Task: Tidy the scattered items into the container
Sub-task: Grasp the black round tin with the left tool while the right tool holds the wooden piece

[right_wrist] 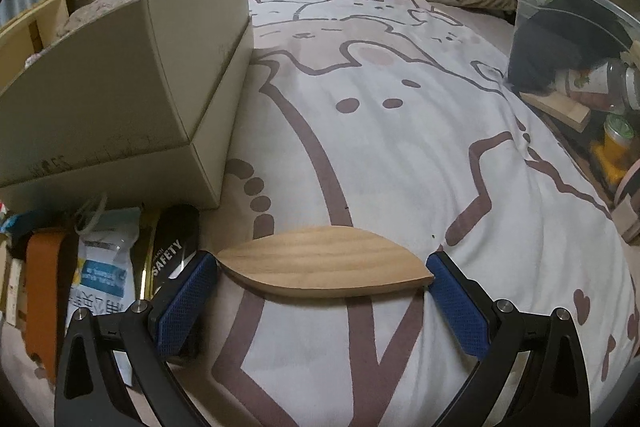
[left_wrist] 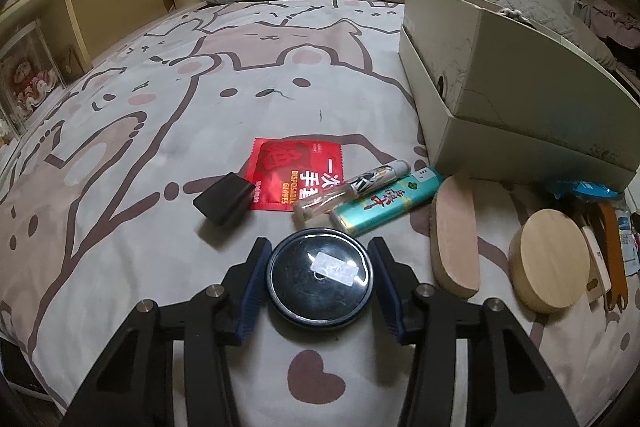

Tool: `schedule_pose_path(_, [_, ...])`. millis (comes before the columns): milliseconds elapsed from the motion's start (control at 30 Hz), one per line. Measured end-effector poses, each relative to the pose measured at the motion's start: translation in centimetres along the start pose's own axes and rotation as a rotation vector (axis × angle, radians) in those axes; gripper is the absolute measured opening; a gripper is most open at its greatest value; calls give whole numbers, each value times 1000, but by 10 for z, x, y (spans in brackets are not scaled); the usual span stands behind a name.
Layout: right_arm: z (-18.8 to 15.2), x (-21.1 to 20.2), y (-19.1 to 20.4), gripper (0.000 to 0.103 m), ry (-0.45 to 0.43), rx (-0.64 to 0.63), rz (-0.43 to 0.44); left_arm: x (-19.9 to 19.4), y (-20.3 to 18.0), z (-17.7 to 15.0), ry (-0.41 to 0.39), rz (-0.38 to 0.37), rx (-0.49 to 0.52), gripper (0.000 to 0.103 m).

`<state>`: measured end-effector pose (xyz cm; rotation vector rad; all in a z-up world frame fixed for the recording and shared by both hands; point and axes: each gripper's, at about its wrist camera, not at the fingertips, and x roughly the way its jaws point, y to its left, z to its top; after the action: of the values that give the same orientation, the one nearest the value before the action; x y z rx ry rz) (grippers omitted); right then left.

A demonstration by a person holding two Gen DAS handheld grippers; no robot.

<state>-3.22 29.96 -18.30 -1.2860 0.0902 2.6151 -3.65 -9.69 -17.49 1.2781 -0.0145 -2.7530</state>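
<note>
The left gripper (left_wrist: 320, 281) jaws clamp a round glossy black tin (left_wrist: 320, 277), while the right gripper (right_wrist: 322, 277) jaws touch both tips of a smooth leaf-shaped wooden board (right_wrist: 326, 265) near the cream cardboard box (right_wrist: 132, 83).

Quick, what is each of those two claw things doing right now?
Left gripper: closed around the round dark tin, blue pads at its sides.
Right gripper: jaws wide, pads at both tips of the leaf-shaped wooden piece; a firm grip cannot be told.

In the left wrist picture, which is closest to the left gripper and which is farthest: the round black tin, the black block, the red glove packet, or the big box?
1. Round black tin, right between the left gripper's fingers.
2. Black block, ahead and to the left.
3. Red glove packet, just beyond the block.
4. Big box, far off to the right.
</note>
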Motion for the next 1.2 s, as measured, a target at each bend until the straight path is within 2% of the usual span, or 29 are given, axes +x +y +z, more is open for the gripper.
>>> schedule_pose_path(167, [-4, -3, 3, 102, -24, -14, -21, -2, -1, -1, -5, 13, 16, 50])
schedule_pose_path(200, [-5, -4, 3, 100, -31, -16, -22, -2, -2, -2, -6, 15, 20, 50])
schedule_pose_path(233, [-6, -5, 3, 87, -36, -17, -21, -2, -2, -2, -7, 17, 22, 50])
schedule_pose_path(267, [-7, -5, 3, 80, -40, -19, -18, -2, -2, -2, -8, 17, 22, 50])
schedule_pose_path(467, [-9, -7, 5, 78, -58, -23, -16, -2, -2, -3, -13, 20, 11, 50])
schedule_pose_path(500, [-10, -7, 5, 78, -58, -23, -16, -2, -2, -3, -15, 23, 13, 50])
schedule_pose_path(567, [-10, -8, 5, 78, -61, -21, -12, -1, -2, -3, -16, 29, 13, 61])
schedule_pose_path(633, [-11, -8, 4, 78, -64, -16, -6, 0, -2, -3, -19, 34, 11, 64])
schedule_pose_path(733, [-11, -8, 3, 78, -68, -5, 9, -1, -3, -4, -22, 40, 23, 64])
schedule_pose_path(800, [-11, -8, 1, 87, -62, 1, 35, -1, -3, -4, -21, 41, 25, 64])
schedule_pose_path(833, [-11, -9, 0, 97, -55, 1, 50, -1, -3, -4, -20, 40, 24, 64])
schedule_pose_path(867, [-12, -10, -1, 101, -48, -1, 55, -1, -3, -5, -18, 39, 23, 64])
schedule_pose_path(1033, [-18, -15, -6, 101, -23, -58, 11, -4, -4, -10, -13, 39, 36, 64])
schedule_pose_path(1133, [-16, -15, -17, 101, -10, -47, -7, -5, -5, -10, -9, 33, 39, 52])
schedule_pose_path(1200, [-13, -12, -26, 101, 0, -24, -23, -6, -5, -10, -9, 34, 40, 51])
